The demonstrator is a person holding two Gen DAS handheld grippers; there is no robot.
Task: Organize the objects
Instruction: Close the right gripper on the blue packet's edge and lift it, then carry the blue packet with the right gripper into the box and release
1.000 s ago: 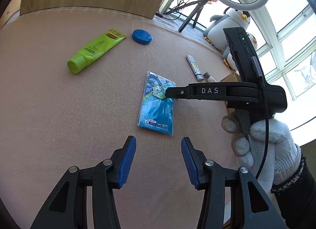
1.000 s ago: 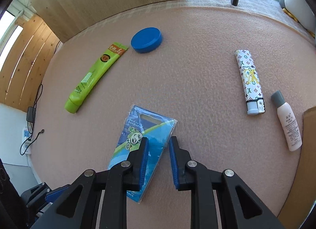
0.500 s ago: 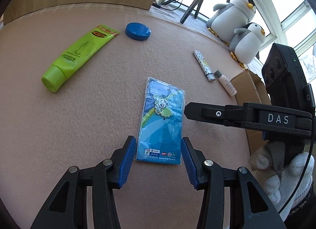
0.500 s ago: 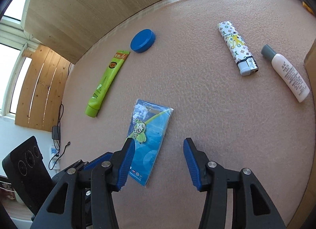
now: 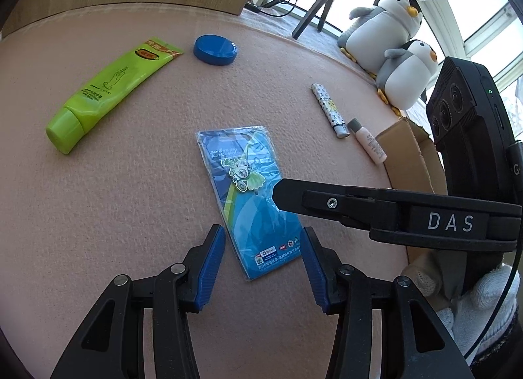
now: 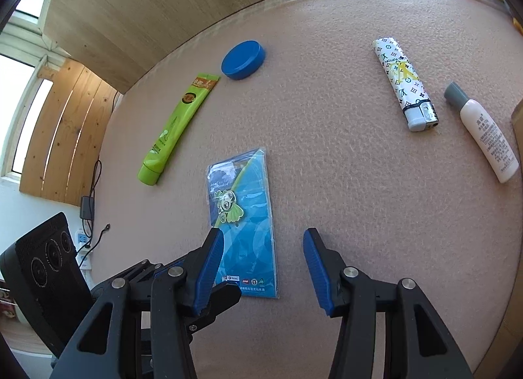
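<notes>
Pink felt covers the table [image 6: 343, 182], with bare room right of the right gripper [image 6: 263, 264] up to the lighter [image 6: 403, 84] and small bottle [image 6: 483, 137]; a cardboard box [image 5: 412, 156] edges the far right. The blue packet [image 5: 251, 196] lies flat, its near end between the left gripper [image 5: 263, 263]'s parted, empty pads. The right gripper, also apart and holding nothing, slants down over the packet's right side, held by a white-gloved hand [image 5: 483, 300]. Ahead left: green tube [image 5: 108, 91], blue lid [image 5: 215, 49].
</notes>
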